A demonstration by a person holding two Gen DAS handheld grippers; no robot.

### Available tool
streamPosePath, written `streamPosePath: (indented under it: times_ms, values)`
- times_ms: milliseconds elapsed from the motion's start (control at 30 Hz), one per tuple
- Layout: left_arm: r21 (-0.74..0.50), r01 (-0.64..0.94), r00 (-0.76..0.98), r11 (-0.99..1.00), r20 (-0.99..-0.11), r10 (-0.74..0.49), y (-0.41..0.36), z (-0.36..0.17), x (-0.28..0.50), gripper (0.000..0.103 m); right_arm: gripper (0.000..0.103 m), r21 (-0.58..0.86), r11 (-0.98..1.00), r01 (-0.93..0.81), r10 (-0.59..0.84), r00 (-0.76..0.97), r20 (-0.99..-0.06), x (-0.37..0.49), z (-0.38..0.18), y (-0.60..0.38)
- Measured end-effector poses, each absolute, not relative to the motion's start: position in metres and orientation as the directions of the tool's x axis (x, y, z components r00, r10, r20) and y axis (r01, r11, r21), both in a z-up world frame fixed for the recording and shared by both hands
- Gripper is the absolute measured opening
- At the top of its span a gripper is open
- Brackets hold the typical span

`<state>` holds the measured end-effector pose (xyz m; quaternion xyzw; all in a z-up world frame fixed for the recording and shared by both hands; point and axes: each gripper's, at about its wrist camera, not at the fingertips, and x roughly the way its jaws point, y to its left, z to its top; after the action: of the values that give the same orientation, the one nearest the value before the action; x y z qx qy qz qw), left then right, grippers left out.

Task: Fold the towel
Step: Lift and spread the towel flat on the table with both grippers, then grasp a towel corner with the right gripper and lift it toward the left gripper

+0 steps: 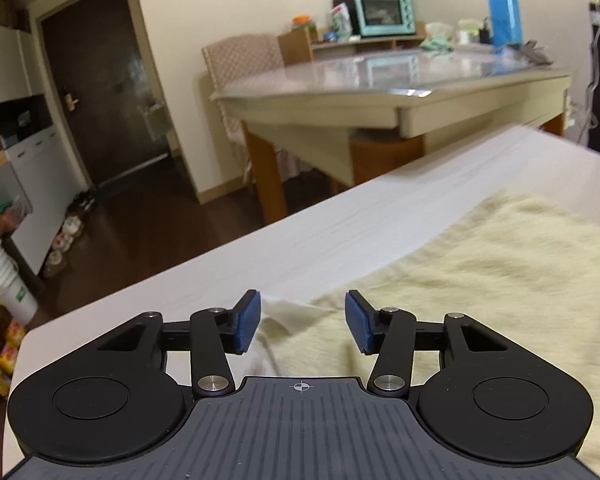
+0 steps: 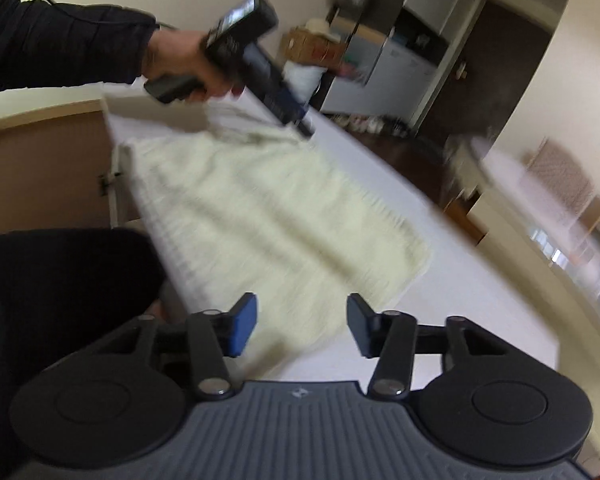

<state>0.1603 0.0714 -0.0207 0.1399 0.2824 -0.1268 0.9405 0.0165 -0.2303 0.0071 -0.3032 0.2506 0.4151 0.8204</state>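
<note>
We see a fluffy pale yellow cloth towel [image 2: 268,216] lying flat on the white table [image 2: 460,300]. It looks soft, light and floppy, so we think it will bend and sag when lifted. The corners look best to pinch. In the right wrist view its long side runs from 11 o'clock to 5 o'clock. Our left gripper [image 1: 302,322] is released, jaws apart around a lifted towel corner [image 1: 284,308] but not pressing it. Our right gripper [image 2: 302,326] is released too, holding nothing, above the towel's near end.
</note>
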Motion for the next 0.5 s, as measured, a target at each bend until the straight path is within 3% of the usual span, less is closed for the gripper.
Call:
streamPosePath:
  times_ms: [167,500]
  values:
    - [0.177,0.394,0.784,0.902,-0.576,-0.229,0.055,-0.016,0.113,0.052,0.049,-0.22,0.459,-0.861,0.555,0.471,-0.686,0.005,-0.005,-0.237]
    - [0.116,0.401,0.763,0.908,-0.591,-0.262,0.051,-0.02,0.078,0.056,0.046,-0.387,0.278,-0.879,0.493,0.476,-0.728,-0.003,-0.022,-0.216]
